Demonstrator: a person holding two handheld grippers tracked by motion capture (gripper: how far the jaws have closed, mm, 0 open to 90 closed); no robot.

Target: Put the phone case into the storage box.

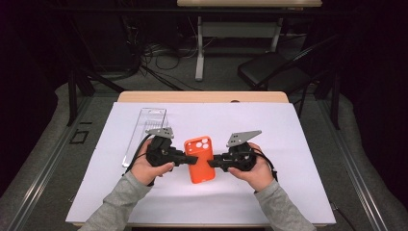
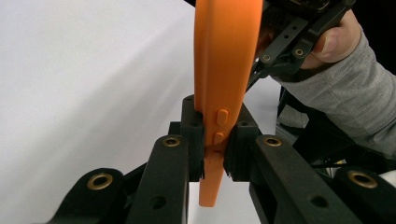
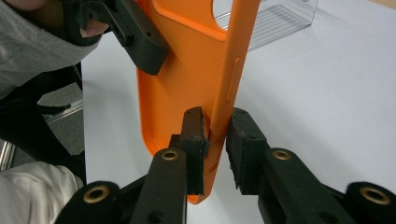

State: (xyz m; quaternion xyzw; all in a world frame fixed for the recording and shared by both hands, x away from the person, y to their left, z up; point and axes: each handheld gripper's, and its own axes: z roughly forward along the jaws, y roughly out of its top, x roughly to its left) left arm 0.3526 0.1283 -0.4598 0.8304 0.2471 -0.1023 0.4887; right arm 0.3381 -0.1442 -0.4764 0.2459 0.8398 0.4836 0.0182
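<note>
Pinching the orange phone case (image 1: pixel 200 159) by its left edge, your left gripper (image 2: pixel 214 140) has its fingers clamped tight. Your right gripper (image 3: pixel 215 140) straddles the opposite edge, one finger touching, the other just off. It's held above the white counter (image 1: pixel 288 144).

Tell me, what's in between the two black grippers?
An orange phone case, seen from the high view. The left gripper pinches one long edge and the right gripper straddles the other.
</note>
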